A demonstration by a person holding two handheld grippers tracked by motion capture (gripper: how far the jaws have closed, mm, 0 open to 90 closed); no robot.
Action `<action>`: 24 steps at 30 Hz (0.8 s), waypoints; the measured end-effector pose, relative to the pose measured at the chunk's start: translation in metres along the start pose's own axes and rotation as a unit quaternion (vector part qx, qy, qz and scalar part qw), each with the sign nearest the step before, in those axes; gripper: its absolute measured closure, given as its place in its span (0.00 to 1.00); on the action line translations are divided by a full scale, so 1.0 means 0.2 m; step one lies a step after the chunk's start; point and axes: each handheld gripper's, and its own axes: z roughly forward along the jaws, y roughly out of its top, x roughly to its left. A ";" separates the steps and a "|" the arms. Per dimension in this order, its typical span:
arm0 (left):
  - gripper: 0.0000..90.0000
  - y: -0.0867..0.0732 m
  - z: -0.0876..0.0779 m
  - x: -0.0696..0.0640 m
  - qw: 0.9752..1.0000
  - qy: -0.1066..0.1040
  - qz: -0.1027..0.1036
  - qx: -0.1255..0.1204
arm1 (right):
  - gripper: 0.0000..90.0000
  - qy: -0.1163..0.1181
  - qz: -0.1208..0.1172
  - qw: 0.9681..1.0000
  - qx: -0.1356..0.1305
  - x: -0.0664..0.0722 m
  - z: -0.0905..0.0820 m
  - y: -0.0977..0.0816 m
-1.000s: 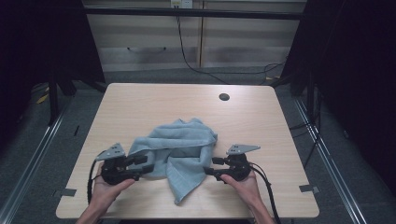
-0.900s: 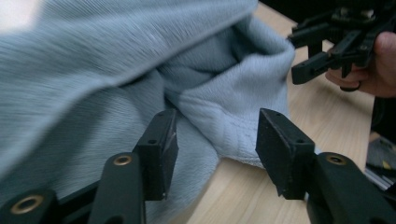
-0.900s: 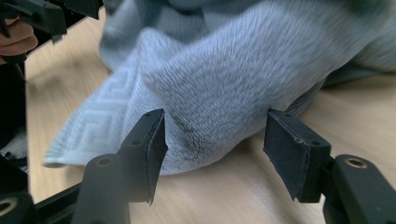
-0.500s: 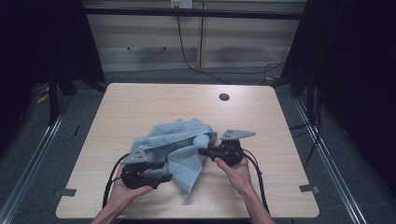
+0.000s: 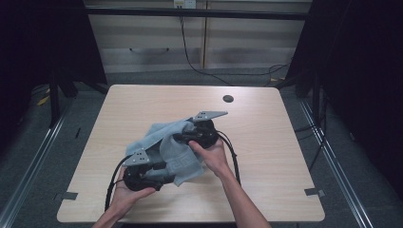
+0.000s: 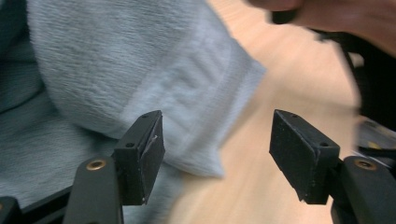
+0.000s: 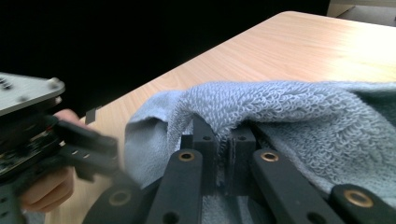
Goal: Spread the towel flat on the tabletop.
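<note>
Towel is bunched mid-table, soft and limp, and is best taken at a hemmed edge. Nearest, the left gripper is held wide apart beside its banded corner. Farther off, a fold is pinched by the right gripper.

Towel: its near portion is covered by both tools and the hands in the high view.
Right tool tips: buried under a towel fold (pinched cloth hides the pads).
Left gripper view: bench and far hand are motion-blurred.
Forearms: cut off by the bottom edge.
</note>
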 end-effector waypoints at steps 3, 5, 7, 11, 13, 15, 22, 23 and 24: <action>0.40 -0.01 -0.02 0.03 1.000 0.014 -0.007 0.000 | 0.87 -0.005 0.000 1.000 0.007 -0.01 -0.01 -0.01; 0.41 -0.02 -0.02 0.06 0.999 0.030 -0.016 0.003 | 0.73 -0.018 0.014 1.000 0.016 -0.05 -0.03 -0.06; 0.42 -0.01 0.00 0.07 0.999 0.021 -0.021 0.012 | 0.64 -0.021 0.021 0.999 0.019 -0.07 -0.06 -0.11; 0.42 -0.02 0.06 0.08 0.999 0.035 -0.023 0.022 | 0.55 -0.015 0.017 1.000 0.015 -0.02 -0.16 -0.19; 0.43 -0.02 0.08 0.09 0.999 0.031 -0.022 0.027 | 0.54 -0.015 0.014 1.000 0.009 0.00 -0.22 -0.23; 0.43 -0.01 0.09 0.09 0.999 0.035 -0.024 0.028 | 0.54 -0.012 0.014 1.000 0.008 0.01 -0.26 -0.25; 0.53 -0.01 0.07 0.09 0.999 0.029 -0.032 0.023 | 0.58 -0.054 0.025 0.998 0.019 -0.03 -0.43 -0.43; 0.53 -0.01 0.06 0.08 0.999 0.033 -0.031 0.023 | 0.59 -0.061 0.028 0.998 0.020 -0.05 -0.44 -0.44; 0.54 0.00 0.02 0.04 1.000 0.009 -0.017 0.013 | 0.60 -0.071 0.032 0.997 0.025 -0.08 -0.45 -0.46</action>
